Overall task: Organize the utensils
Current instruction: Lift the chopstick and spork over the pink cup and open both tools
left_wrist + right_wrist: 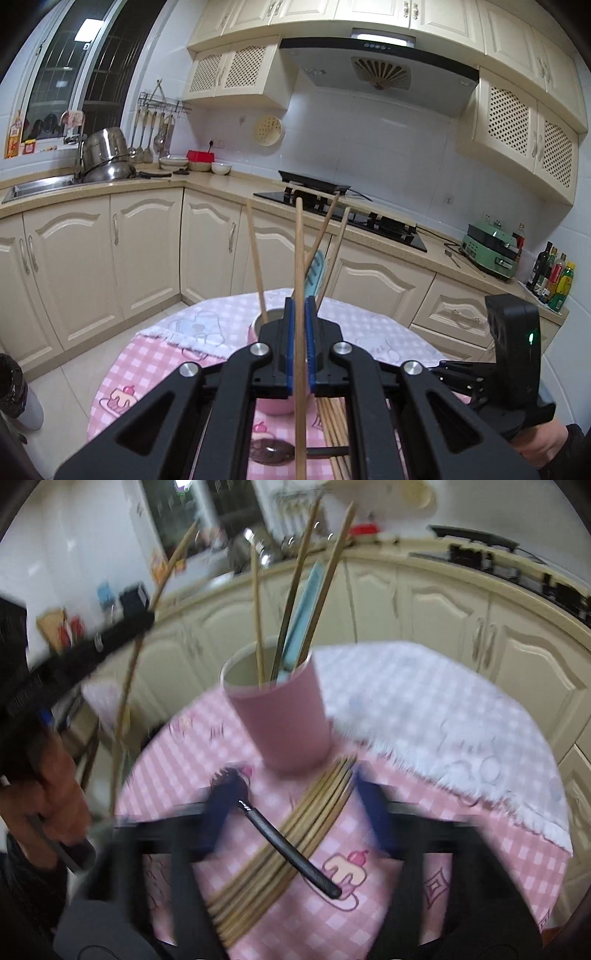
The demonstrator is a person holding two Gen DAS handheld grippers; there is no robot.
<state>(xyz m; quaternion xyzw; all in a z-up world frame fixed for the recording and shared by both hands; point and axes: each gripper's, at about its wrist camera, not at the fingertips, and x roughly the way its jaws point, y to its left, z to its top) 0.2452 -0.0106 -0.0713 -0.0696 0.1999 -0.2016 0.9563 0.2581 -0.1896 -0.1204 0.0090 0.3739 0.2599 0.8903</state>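
With the left tongs (300,334) clamped on one chopstick (300,258) above the pink cup (280,716), the right tongs (291,801) gape over the counter's chopstick bundle (295,830); a crooked drop could tip the cup.

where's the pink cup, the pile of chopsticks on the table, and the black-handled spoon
pink cup (284,720), right wrist view, on its outer wall
pile of chopsticks (295,823), right wrist view, middle of the bundle
black-handled spoon (295,856), right wrist view, on its handle across the chopsticks

Wood chopsticks (280,853), matt pink plastic cup (284,720), soft checked cloth (424,709), glossy metal spoon (273,452).
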